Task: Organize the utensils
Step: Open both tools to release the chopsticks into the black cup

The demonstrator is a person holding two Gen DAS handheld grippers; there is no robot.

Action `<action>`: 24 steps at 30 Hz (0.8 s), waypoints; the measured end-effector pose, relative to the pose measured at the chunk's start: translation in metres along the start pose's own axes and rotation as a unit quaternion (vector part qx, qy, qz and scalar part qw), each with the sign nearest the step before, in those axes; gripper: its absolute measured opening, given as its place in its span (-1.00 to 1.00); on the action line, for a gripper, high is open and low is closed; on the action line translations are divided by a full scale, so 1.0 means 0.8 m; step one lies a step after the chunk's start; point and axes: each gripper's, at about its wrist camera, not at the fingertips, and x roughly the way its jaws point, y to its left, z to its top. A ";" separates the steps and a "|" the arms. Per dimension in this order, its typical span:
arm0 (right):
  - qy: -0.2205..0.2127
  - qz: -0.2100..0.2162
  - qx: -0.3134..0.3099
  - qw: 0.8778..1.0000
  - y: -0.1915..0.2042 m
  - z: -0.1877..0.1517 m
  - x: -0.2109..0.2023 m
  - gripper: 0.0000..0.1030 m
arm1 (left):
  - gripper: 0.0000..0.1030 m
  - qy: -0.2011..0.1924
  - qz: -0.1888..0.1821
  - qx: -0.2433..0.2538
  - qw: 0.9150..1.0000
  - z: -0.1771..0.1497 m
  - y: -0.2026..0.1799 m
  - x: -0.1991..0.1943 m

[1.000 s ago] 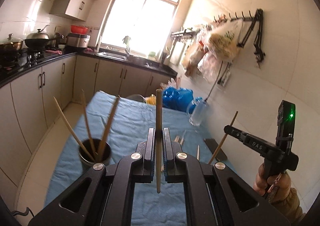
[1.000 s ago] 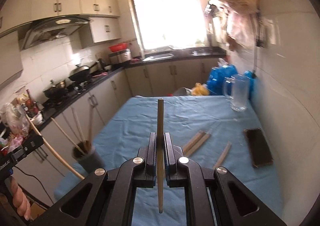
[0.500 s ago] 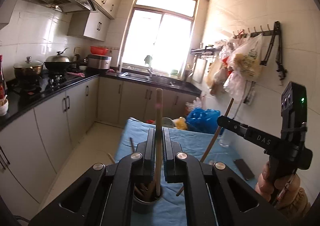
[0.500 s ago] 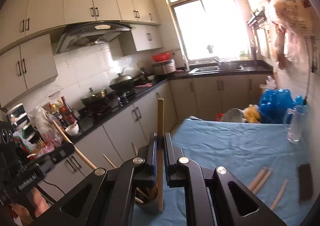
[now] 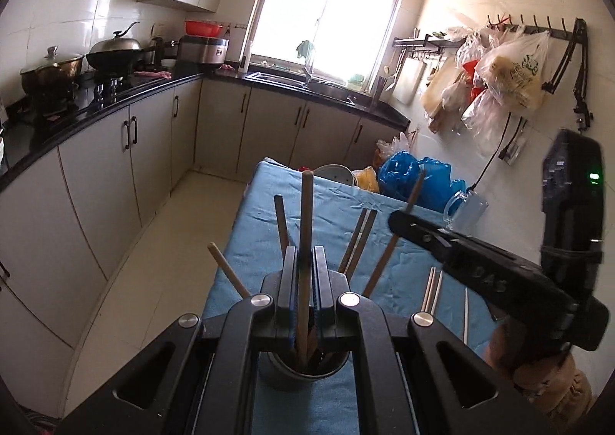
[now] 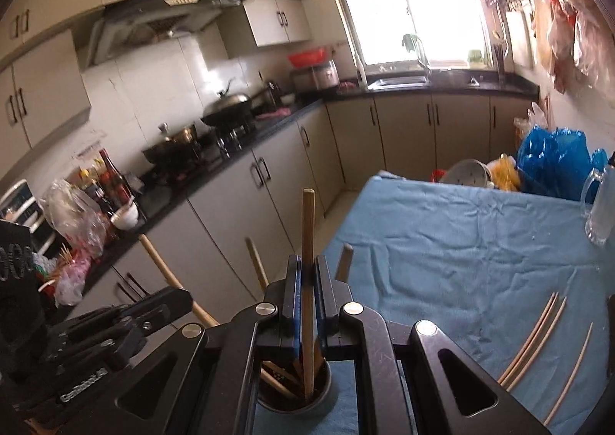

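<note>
Blue table (image 5: 265, 227): claws (image 5: 303, 281) (image 6: 307, 292) clamp chopsticks (image 5: 306, 227) (image 6: 308, 242)

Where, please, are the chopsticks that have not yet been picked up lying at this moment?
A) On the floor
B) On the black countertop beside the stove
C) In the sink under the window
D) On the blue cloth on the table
D: the right wrist view shows the loose chopsticks lying flat on the blue cloth, to the right of the cup of upright chopsticks.
</note>
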 end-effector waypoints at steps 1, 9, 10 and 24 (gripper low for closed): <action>0.002 -0.002 0.001 1.000 -0.002 -0.001 0.003 -0.86 | -0.88 -0.005 0.001 0.004 1.000 -0.001 -0.003 -0.003; 0.002 0.004 0.031 1.000 -0.022 -0.001 0.006 -0.66 | -0.33 -0.029 0.020 0.021 0.999 -0.007 -0.019 -0.025; -0.005 0.001 0.033 0.999 -0.027 -0.002 0.000 -0.50 | -0.33 -0.034 0.025 0.024 0.999 -0.009 -0.021 -0.030; -0.027 -0.004 0.094 0.995 -0.100 -0.034 -0.057 -0.24 | -0.13 -0.022 0.021 0.032 0.999 -0.046 -0.061 -0.040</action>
